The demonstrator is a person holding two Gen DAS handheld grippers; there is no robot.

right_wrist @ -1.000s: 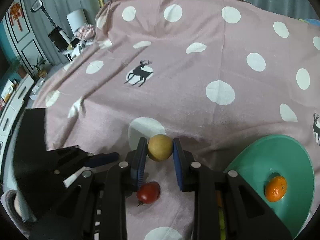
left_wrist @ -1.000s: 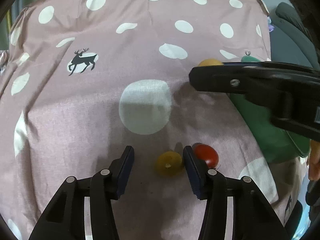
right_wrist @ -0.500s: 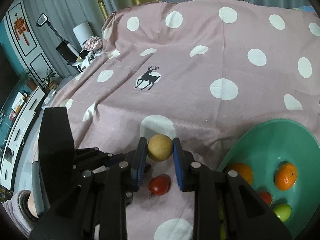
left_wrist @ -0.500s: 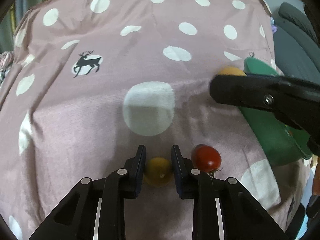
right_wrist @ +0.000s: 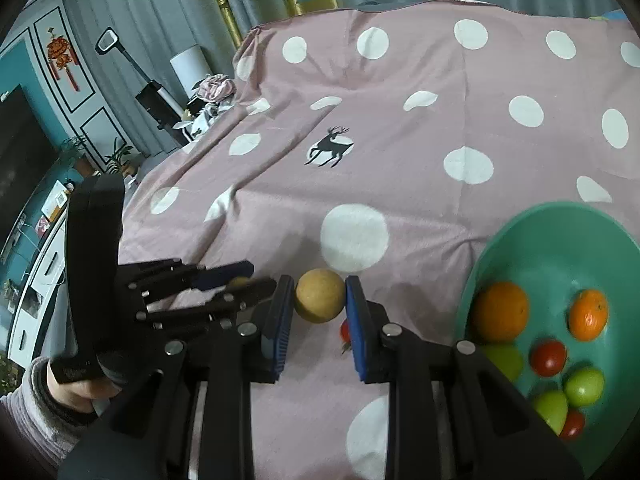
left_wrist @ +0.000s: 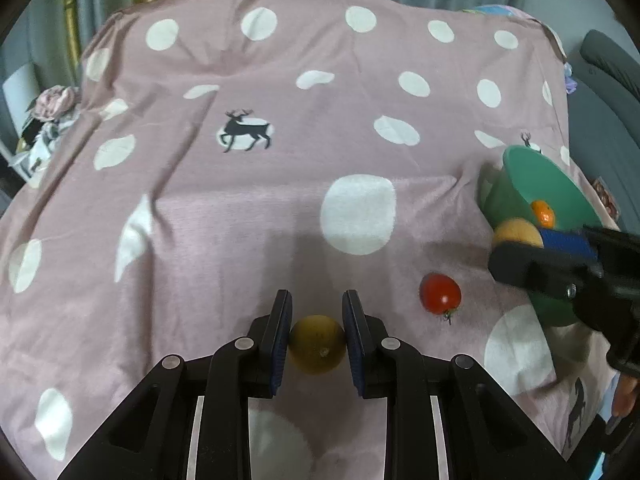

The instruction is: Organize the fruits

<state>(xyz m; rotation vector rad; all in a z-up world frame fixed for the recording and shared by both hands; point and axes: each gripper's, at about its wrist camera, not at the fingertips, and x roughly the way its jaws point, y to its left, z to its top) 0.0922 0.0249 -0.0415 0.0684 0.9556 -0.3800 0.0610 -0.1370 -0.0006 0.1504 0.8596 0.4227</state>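
Left hand-held gripper [left_wrist: 317, 320] and right hand-held gripper [right_wrist: 319, 304], jaws each clamped on a round fruit.

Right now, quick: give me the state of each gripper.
Left gripper: closed on the yellow fruit.
Right gripper: closed on the tan round fruit, beside the green bowl.

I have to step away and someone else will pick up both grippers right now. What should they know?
Left gripper: shut on a yellow fruit, low over the cloth.
Right gripper: shut on a tan round fruit, near the green bowl.
Done: oranges, green fruits and red tomatoes already lie in the bowl.
Left: drop both held fruits in the bowl, then fetch the red tomato lying loose on the cloth.
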